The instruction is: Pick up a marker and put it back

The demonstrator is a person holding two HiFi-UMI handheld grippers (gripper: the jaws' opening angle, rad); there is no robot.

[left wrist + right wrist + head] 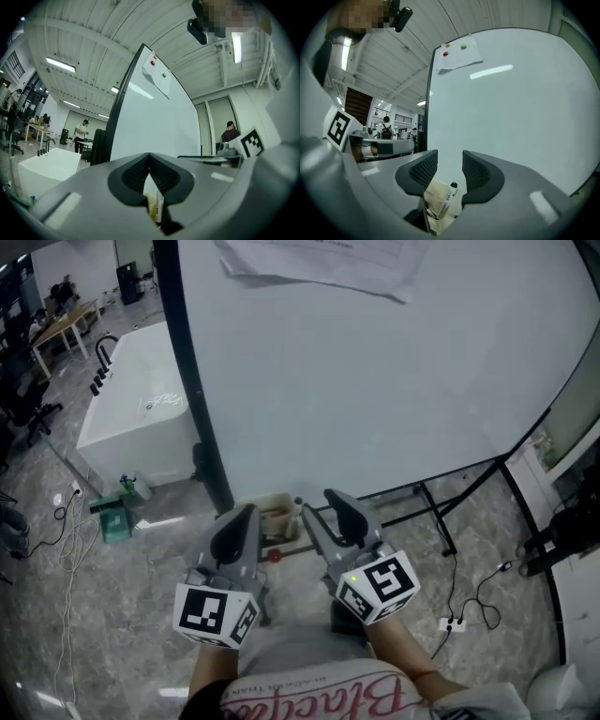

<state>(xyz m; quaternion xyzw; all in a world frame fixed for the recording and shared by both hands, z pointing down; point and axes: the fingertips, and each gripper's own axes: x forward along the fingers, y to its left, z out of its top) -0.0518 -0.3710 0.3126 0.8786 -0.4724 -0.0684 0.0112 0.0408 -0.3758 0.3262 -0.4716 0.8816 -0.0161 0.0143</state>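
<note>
A white marker with a black cap point(449, 196) stands tilted in a small cream box point(435, 202) at the foot of the whiteboard point(375, 371). My right gripper point(450, 165) is open just above it, and the pads do not touch the marker. In the head view the box point(277, 516) lies between both grippers' tips, with the right gripper point(324, 510) beside it. My left gripper point(149, 159) is shut with nothing in it; under its tips the marker point(159, 208) shows. In the head view the left gripper point(246, 517) points at the box's left side.
The whiteboard's black stand legs point(436, 512) spread over the marble floor. A white tub-like unit point(141, 399) and a green item point(116, 517) are at the left. A power strip with cables point(450, 622) lies at the right. Papers point(319, 263) hang on the board. People stand far off point(83, 133).
</note>
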